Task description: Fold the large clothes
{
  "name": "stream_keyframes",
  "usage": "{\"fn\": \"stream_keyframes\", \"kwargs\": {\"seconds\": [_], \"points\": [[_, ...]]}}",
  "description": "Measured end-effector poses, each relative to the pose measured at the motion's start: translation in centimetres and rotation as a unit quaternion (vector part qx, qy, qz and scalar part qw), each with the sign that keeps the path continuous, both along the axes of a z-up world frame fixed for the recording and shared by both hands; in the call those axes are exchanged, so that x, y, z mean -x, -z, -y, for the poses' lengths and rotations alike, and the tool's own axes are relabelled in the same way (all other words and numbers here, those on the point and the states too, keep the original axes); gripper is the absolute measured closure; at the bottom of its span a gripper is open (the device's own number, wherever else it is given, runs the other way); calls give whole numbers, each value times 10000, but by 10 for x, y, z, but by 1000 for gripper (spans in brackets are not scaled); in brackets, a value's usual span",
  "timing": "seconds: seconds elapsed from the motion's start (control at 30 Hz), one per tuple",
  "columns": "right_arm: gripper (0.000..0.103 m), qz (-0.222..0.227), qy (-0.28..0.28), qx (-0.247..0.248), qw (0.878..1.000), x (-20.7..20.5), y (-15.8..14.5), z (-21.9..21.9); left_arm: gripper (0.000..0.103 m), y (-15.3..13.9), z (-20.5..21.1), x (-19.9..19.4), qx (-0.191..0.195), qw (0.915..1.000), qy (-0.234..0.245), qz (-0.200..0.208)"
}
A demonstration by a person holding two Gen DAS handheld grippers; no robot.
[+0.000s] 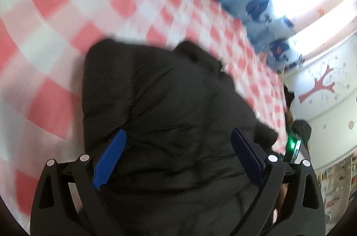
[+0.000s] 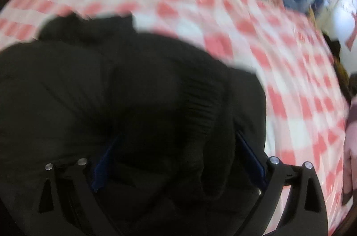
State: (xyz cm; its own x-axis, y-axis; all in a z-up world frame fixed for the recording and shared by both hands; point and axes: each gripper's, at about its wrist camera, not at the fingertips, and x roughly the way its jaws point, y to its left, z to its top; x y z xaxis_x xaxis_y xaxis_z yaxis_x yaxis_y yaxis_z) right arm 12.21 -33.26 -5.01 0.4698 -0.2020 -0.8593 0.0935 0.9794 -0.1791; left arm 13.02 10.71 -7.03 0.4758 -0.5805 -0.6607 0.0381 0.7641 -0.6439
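Note:
A black padded jacket (image 1: 165, 106) lies bunched on a red-and-white checked tablecloth (image 1: 67, 13). My left gripper (image 1: 178, 135) is open, its blue fingers (image 1: 109, 160) spread wide just above the jacket with nothing between them. In the right wrist view the jacket (image 2: 111, 91) fills the lower left, with a ribbed cuff or hem (image 2: 200, 102) near the middle. My right gripper (image 2: 176, 140) is open, its blue fingers (image 2: 102, 162) spread either side of bulging jacket fabric. Both views are blurred by motion.
The checked cloth (image 2: 267, 46) covers the surface around the jacket. A light blue patterned fabric (image 1: 256, 2) lies at the far edge. A device with a green light (image 1: 292, 144) sits at the right edge. A hand (image 2: 350, 146) shows at the far right.

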Motion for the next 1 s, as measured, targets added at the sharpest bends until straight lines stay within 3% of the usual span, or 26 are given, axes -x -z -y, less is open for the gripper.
{"fn": "stream_keyframes", "kwargs": {"seconds": [0.1,0.2,0.23,0.27,0.33,0.4,0.53,0.63,0.77,0.87,1.0], "points": [[7,13,-8,-186,9998,9,-4,6,12,14,9,-2,-307,9992,-47,-243],[7,1022,-107,-63,9947,46,-46,0,12,-11,3,11,-125,9997,-152,-110],[7,1097,-109,90,9939,49,-48,-1,11,-21,1,17,-186,9997,-163,39],[7,1043,-82,222,9943,47,-45,0,10,-24,0,20,-304,9993,-193,78],[7,331,53,465,9984,28,-14,9,9,-20,-4,22,-676,9971,-271,-205],[7,-99,75,104,9999,20,4,20,9,-12,-14,30,-710,9948,-253,-679],[7,349,-70,-717,9968,71,-41,37,9,-37,-57,91,-588,9965,-372,-468],[7,448,-301,-1758,9829,142,-58,65,9,-47,-91,150,-549,9971,-264,-460],[7,129,-340,-3076,9508,231,-39,109,9,-32,-118,217,-462,9956,-208,-788],[7,-192,-340,-3624,9312,276,-23,111,9,-9,-121,265,-321,9930,-148,-1131],[7,-515,-238,-4282,9019,319,-4,116,9,8,-111,309,-96,9918,58,-1273]]}}
